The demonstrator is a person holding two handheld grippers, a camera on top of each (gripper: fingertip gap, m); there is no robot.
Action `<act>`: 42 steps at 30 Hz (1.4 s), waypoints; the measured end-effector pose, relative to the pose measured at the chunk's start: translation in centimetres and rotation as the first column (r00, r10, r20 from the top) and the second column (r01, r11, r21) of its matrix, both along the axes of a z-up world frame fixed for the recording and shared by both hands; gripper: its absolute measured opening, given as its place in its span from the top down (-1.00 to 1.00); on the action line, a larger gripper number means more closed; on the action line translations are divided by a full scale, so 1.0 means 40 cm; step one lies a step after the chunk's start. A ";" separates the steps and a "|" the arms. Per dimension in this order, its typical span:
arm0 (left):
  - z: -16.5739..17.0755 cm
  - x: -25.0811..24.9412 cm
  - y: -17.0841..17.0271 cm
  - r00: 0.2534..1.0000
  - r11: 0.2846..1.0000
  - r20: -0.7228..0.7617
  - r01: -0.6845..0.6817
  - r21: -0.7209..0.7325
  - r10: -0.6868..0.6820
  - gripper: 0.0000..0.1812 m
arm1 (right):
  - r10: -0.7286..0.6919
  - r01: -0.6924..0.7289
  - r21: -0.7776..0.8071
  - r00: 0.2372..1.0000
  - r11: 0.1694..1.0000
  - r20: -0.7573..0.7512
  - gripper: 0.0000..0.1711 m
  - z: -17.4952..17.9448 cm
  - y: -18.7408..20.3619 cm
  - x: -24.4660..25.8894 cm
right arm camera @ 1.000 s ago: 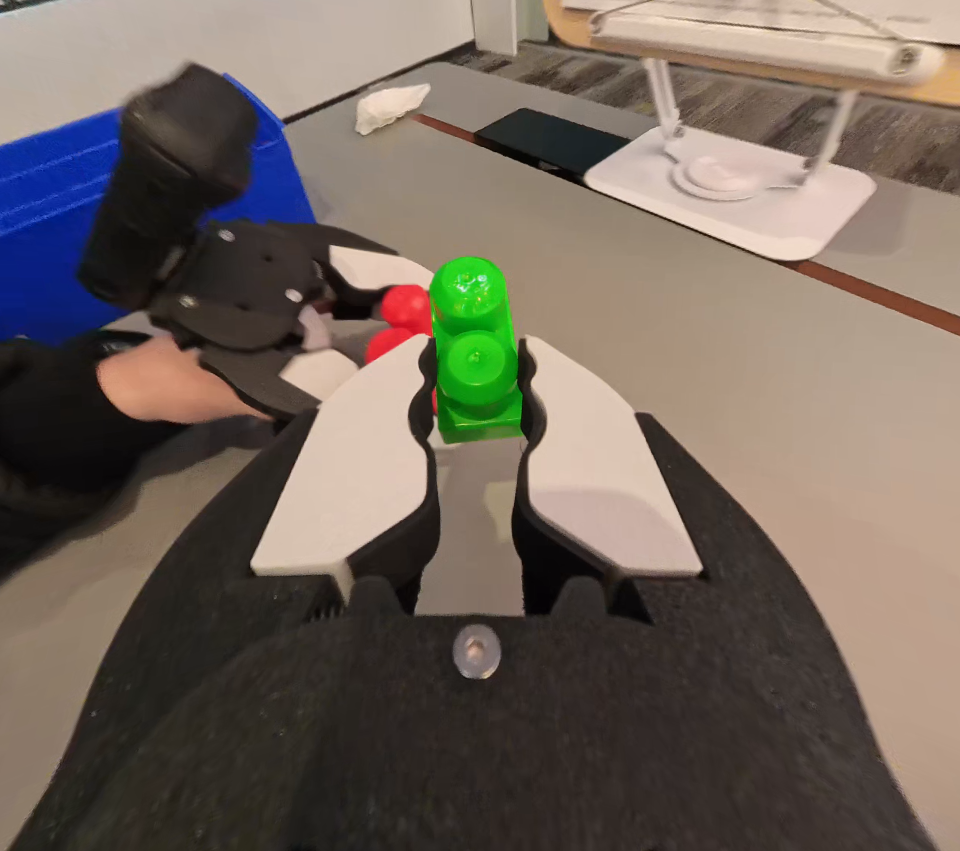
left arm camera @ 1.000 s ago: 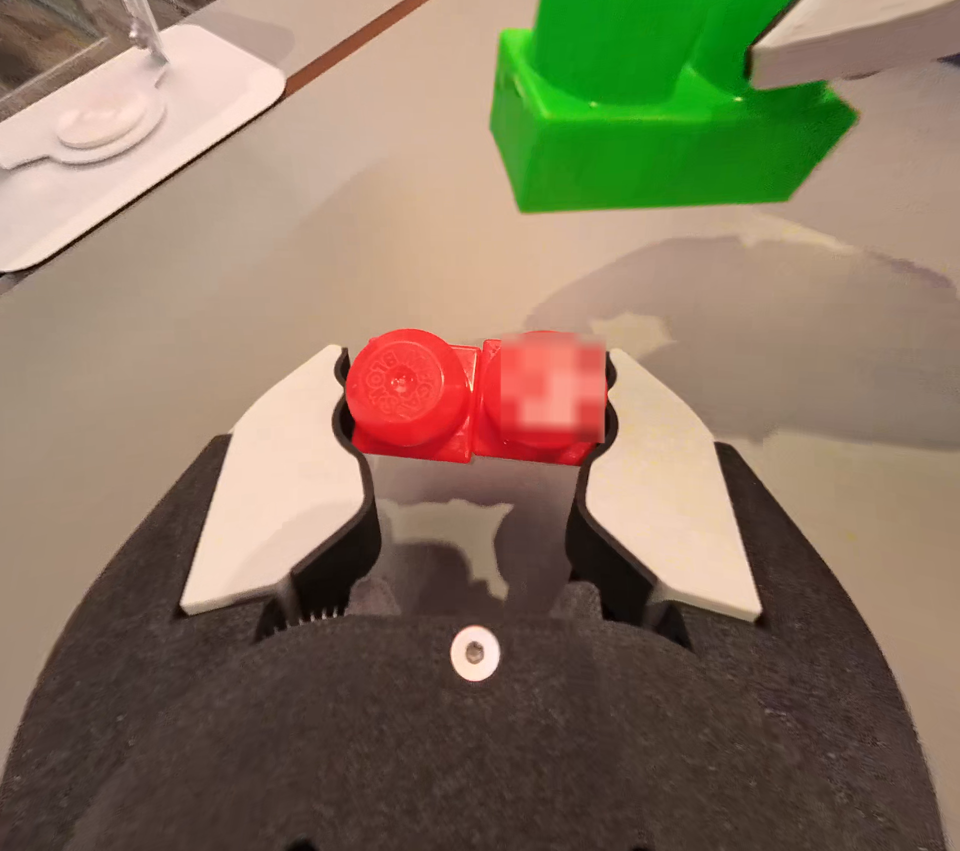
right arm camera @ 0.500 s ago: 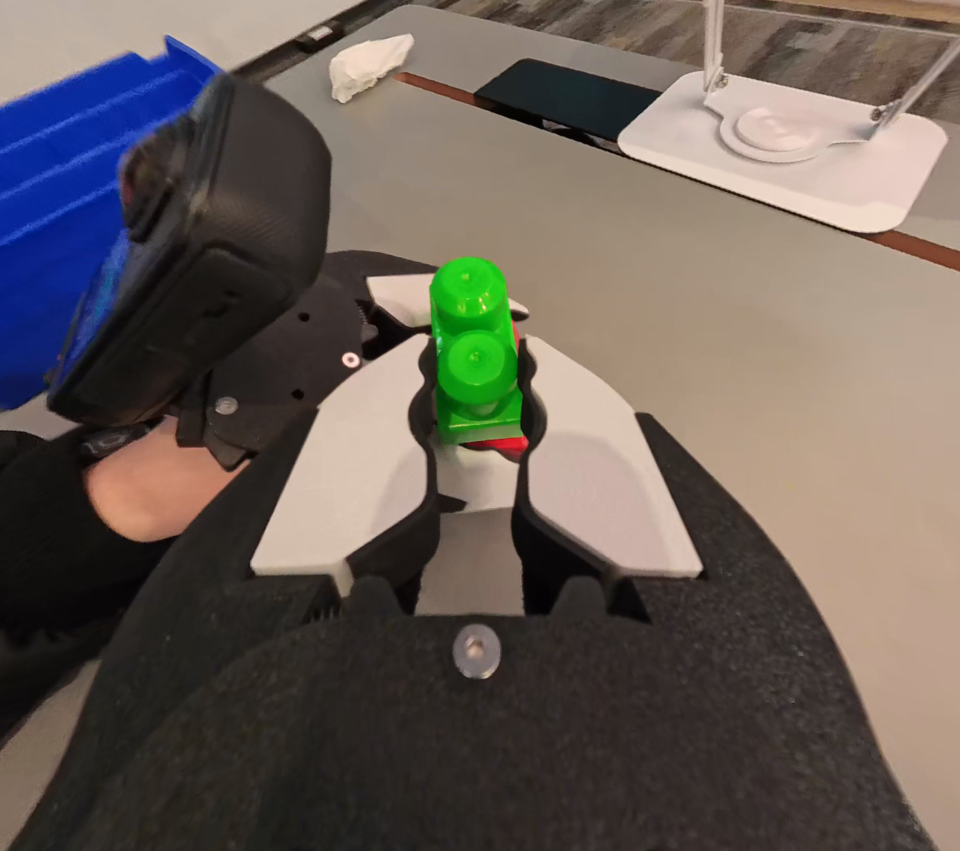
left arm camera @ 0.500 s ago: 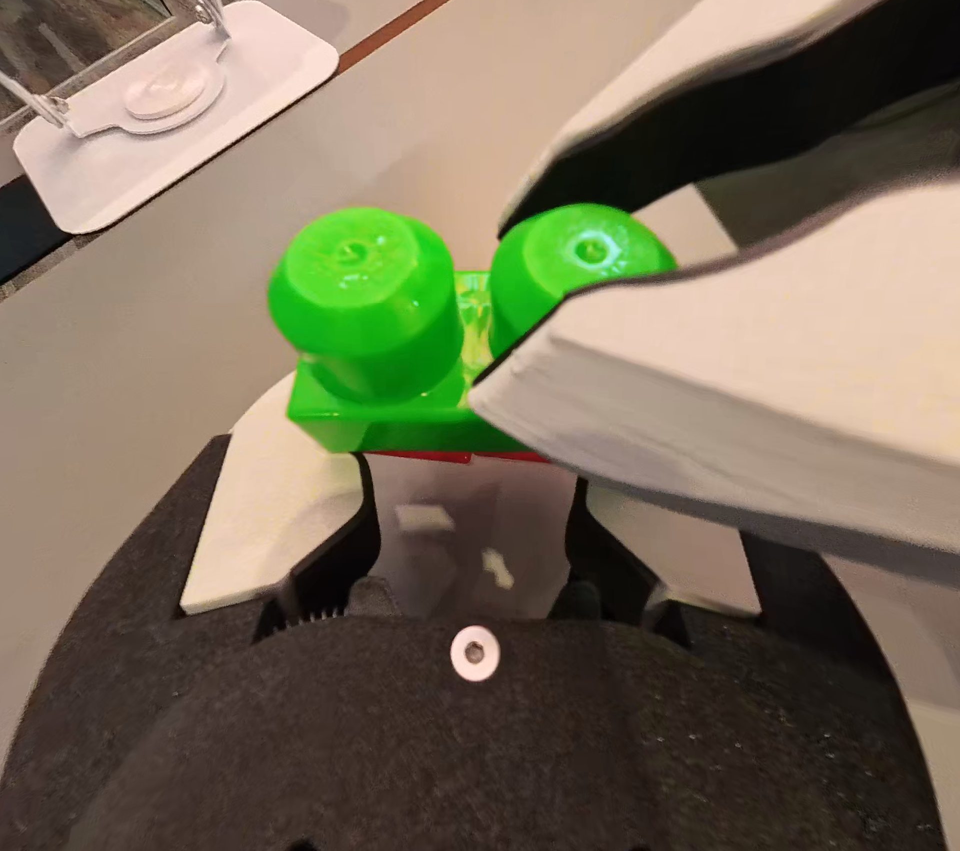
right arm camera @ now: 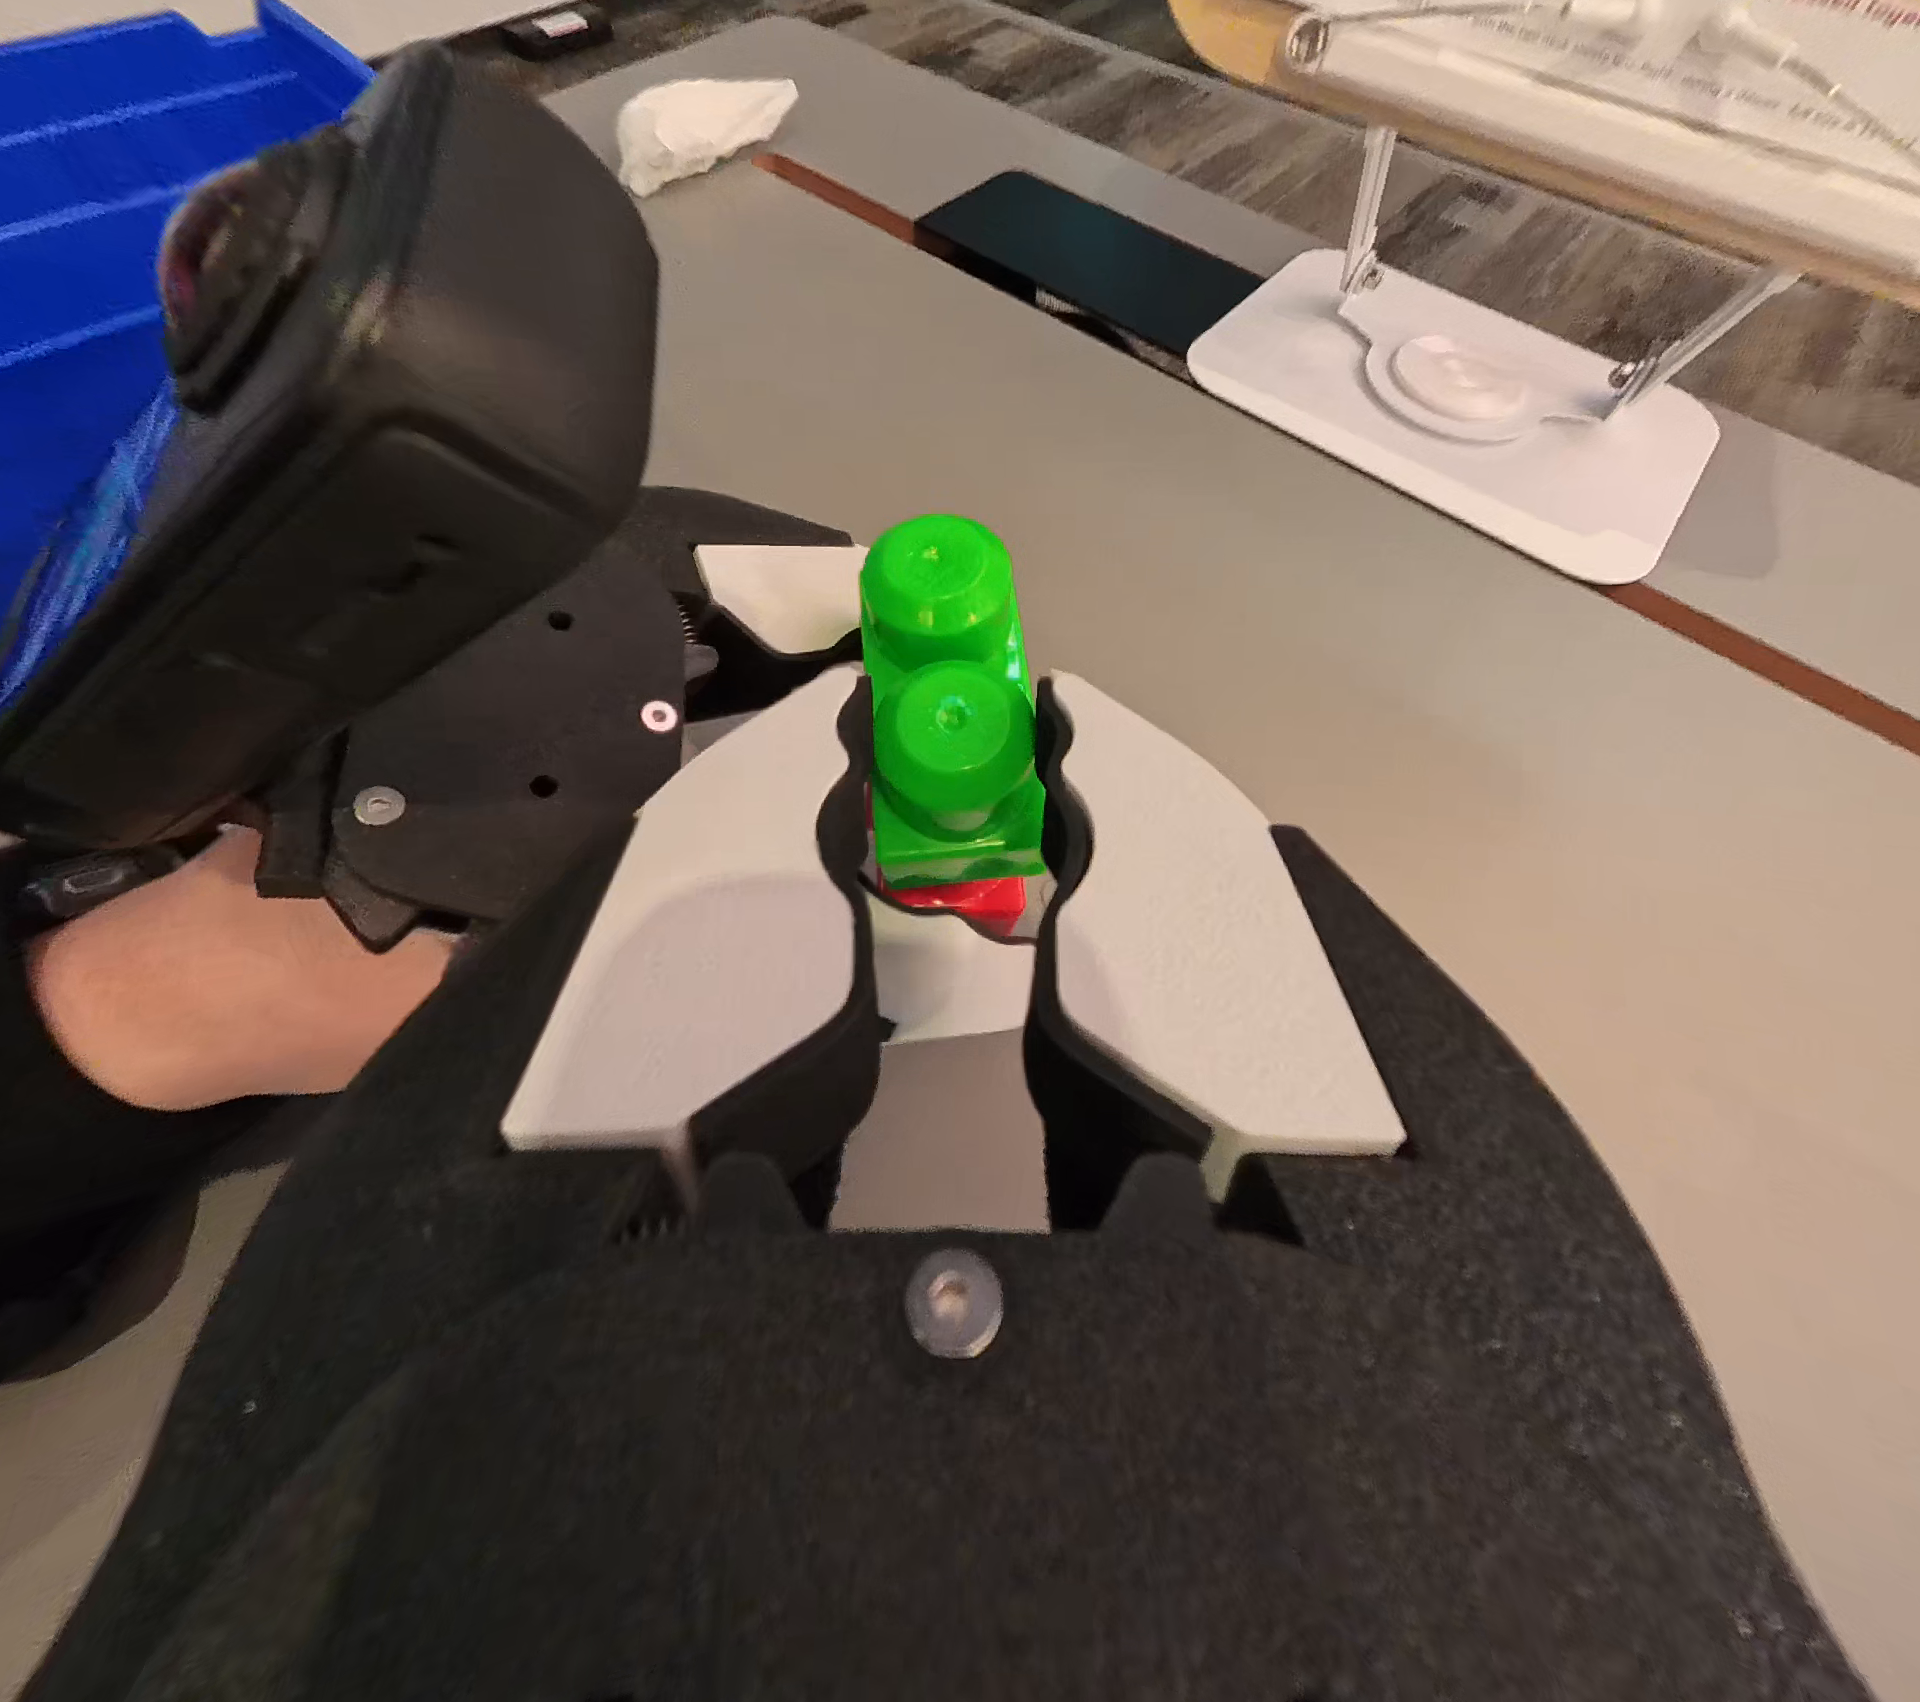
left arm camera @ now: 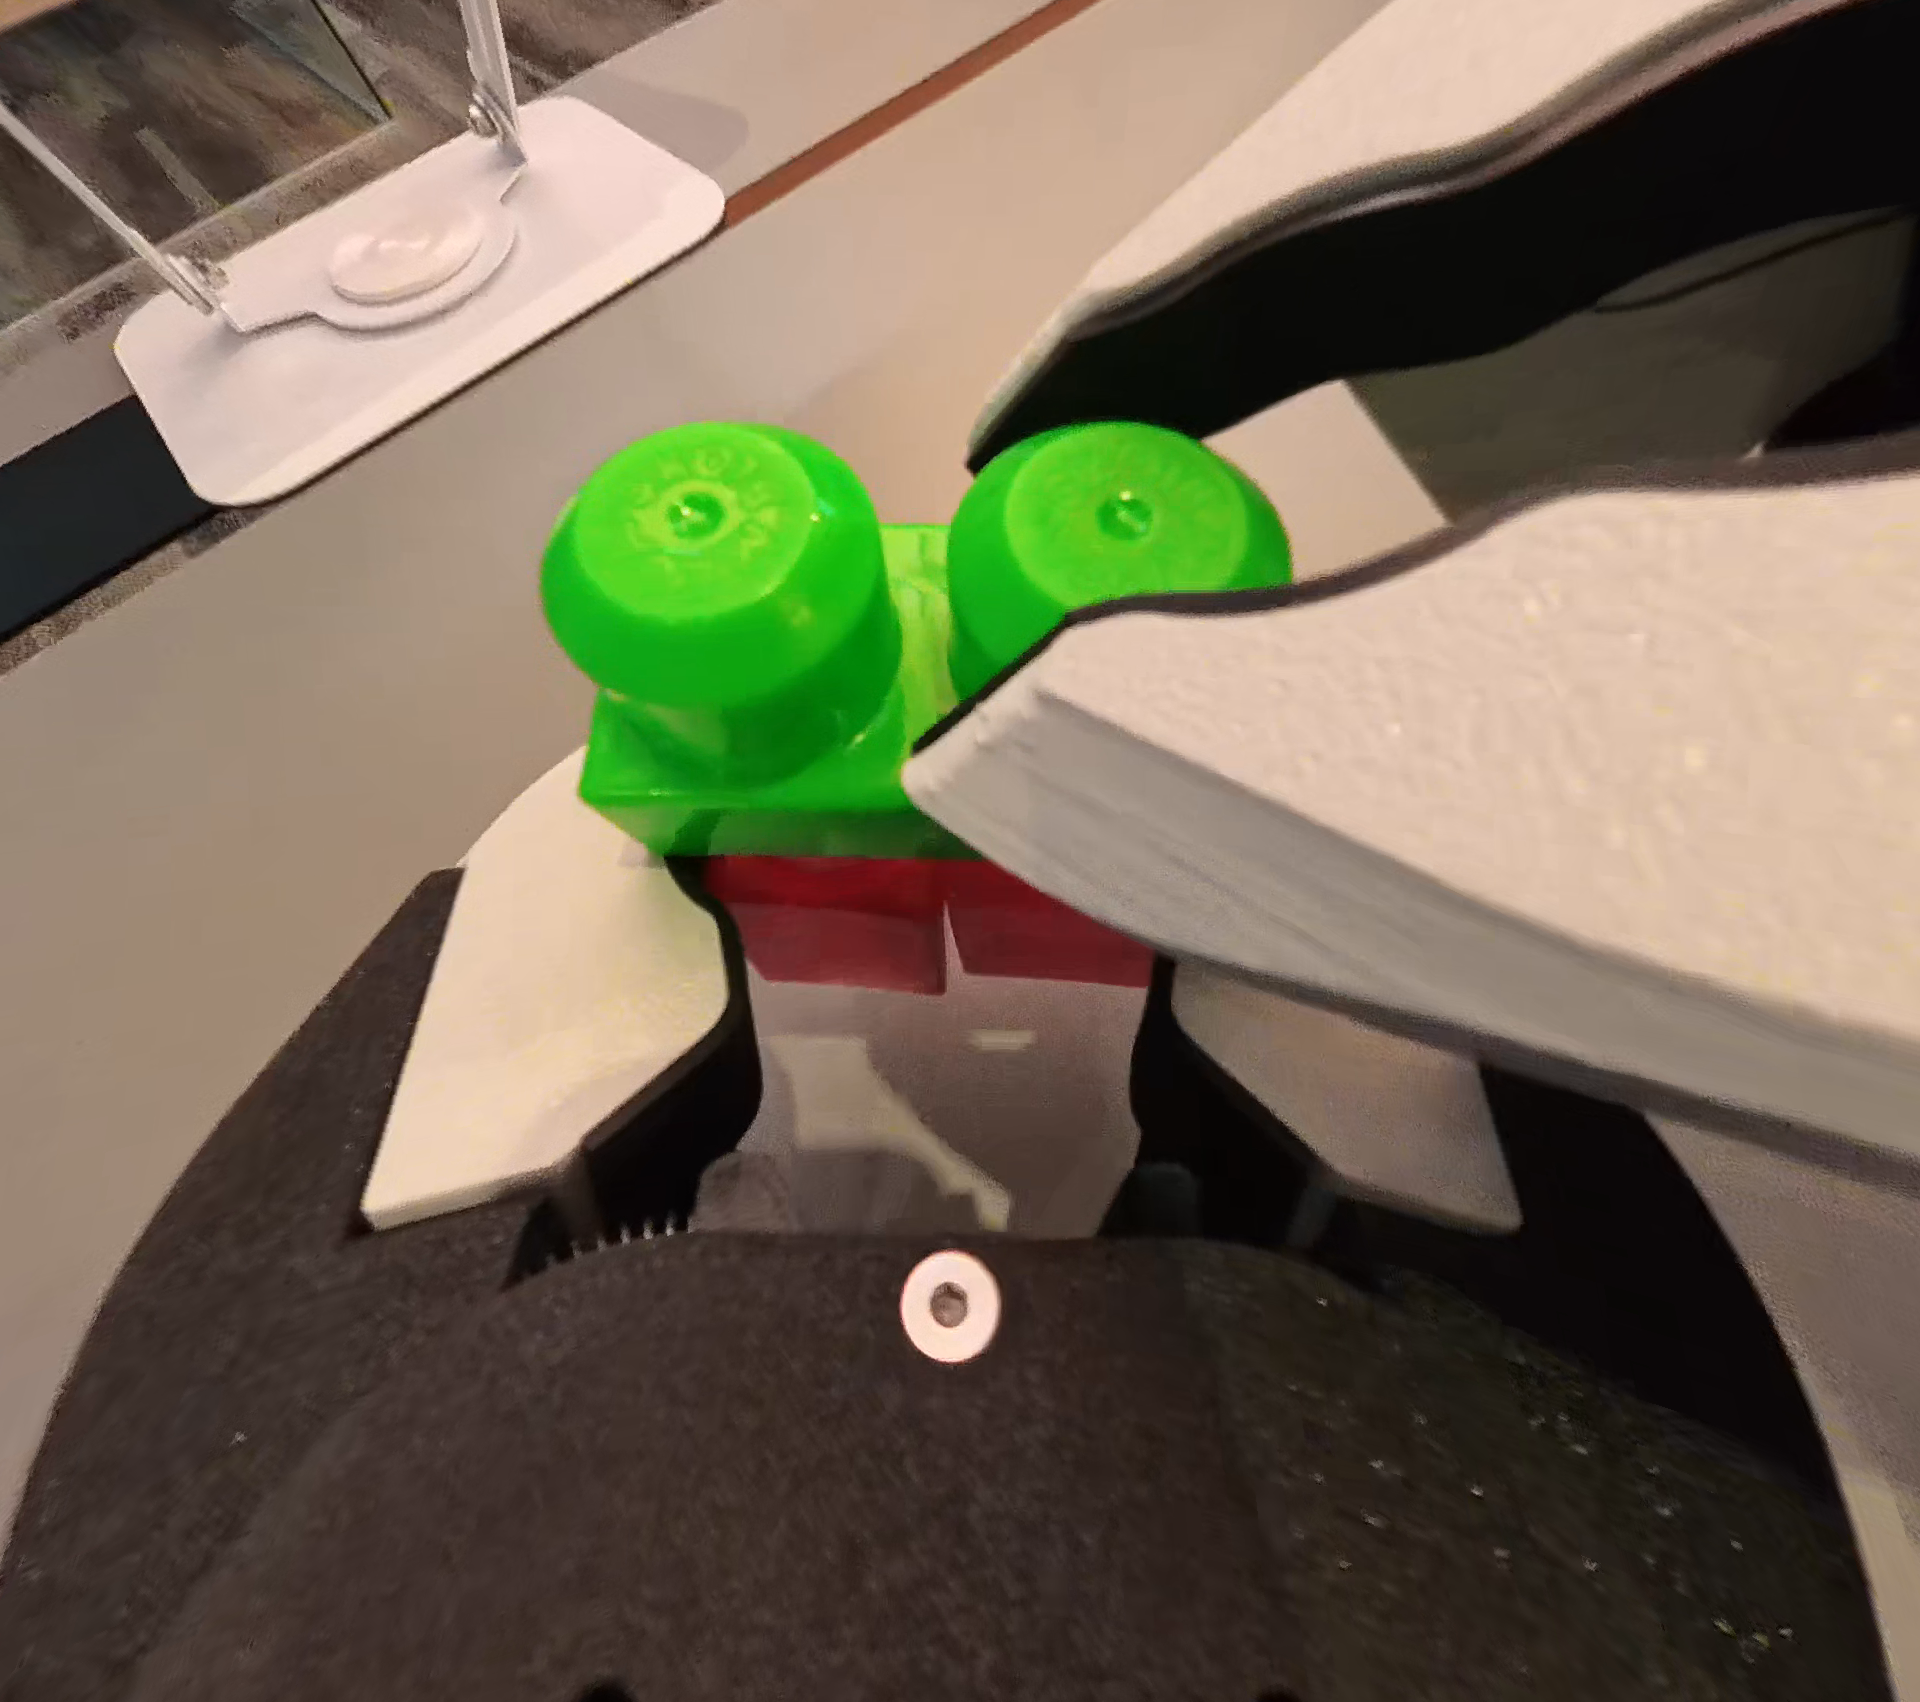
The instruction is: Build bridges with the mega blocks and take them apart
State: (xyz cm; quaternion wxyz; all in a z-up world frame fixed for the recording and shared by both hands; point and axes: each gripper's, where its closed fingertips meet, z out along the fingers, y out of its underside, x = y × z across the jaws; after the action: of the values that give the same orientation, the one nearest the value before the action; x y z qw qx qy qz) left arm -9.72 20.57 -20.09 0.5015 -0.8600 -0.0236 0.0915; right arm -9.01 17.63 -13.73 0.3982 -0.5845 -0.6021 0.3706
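Grey table (right arm camera: 1351, 769); blue bin (right arm camera: 94, 198) at far left, white stand (right arm camera: 1455, 416) far right with a black phone (right arm camera: 1081, 260) beside it, crumpled tissue (right arm camera: 707, 120) farther back.

Left gripper (left arm camera: 940, 925) comes in from the left; jaws partly closed on two red blocks (left arm camera: 935, 935) side by side, one finger at each outer end.

Right gripper (right arm camera: 951, 811) narrowly parted, fingers pinching the near stud of the green block (right arm camera: 951, 738).

Green block sits on top of the reds, studs up, touching them. In the right wrist view its long axis runs near to far; in the left wrist view, left to right, along the red row.
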 end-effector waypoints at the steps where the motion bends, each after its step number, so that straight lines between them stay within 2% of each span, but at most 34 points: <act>1: 0.009 0.000 -0.001 1.000 1.000 -0.002 -0.001 0.009 0.001 0.02 | 0.001 -0.001 0.003 1.000 1.000 -0.005 0.66 0.005 0.000 0.001; 4: 0.019 -0.008 -0.006 0.999 1.000 -0.033 -0.010 0.021 0.011 0.02 | 0.007 -0.007 -0.023 1.000 1.000 0.025 0.66 -0.002 -0.005 0.006; 12: 0.013 -0.002 -0.002 1.000 0.999 -0.002 0.015 0.049 -0.015 0.02 | 0.066 -0.064 -0.089 0.998 0.994 0.017 0.66 -0.014 -0.007 0.009; 19: 0.033 -0.002 -0.001 1.000 0.995 -0.021 0.016 0.096 -0.014 0.01 | 0.088 -0.095 -0.139 0.995 0.986 -0.054 0.48 0.013 -0.001 0.021; 23: 0.051 -0.002 -0.002 0.999 0.991 -0.049 0.021 0.131 -0.015 0.01 | 0.115 -0.148 -0.257 0.984 0.955 -0.136 0.38 0.051 0.006 0.053; 25: 0.071 0.009 -0.002 0.998 0.984 -0.052 0.043 0.172 -0.035 0.01 | 0.162 -0.215 -0.364 0.972 0.906 -0.171 0.23 0.061 0.009 0.077; 26: 0.084 0.013 -0.003 0.997 0.980 -0.060 0.050 0.195 -0.039 0.01 | 0.186 -0.251 -0.452 0.965 0.856 -0.184 0.20 0.063 0.010 0.089; 29: 0.118 0.034 -0.005 0.994 0.964 -0.089 0.089 0.250 -0.069 0.01 | 0.279 -0.330 -0.708 0.941 0.624 -0.193 0.10 0.061 0.013 0.116; 31: 0.134 0.053 -0.006 0.989 0.955 -0.112 0.125 0.271 -0.097 0.01 | 0.314 -0.327 -0.784 0.933 0.528 -0.177 0.02 0.052 0.026 0.123; 33: 0.145 0.073 -0.006 0.982 0.946 -0.141 0.159 0.283 -0.123 0.01 | 0.360 -0.313 -0.830 0.921 0.462 -0.147 -0.17 0.041 0.021 0.127; 39: 0.141 0.116 0.002 0.963 0.936 -0.203 0.230 0.266 -0.179 0.01 | 0.485 -0.302 -0.855 0.872 0.423 -0.068 -0.42 0.034 -0.034 0.127; 42: 0.153 0.127 0.000 0.958 0.925 -0.214 0.248 0.288 -0.190 0.01 | 0.538 -0.299 -0.843 0.843 0.447 -0.013 -0.48 0.015 -0.066 0.126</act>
State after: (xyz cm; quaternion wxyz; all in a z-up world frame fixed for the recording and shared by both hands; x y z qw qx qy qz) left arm -4.63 20.55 -13.96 0.6380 -0.7552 0.1048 0.1080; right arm -3.96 14.98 -13.11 -0.1059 -0.5737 -0.5317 0.6140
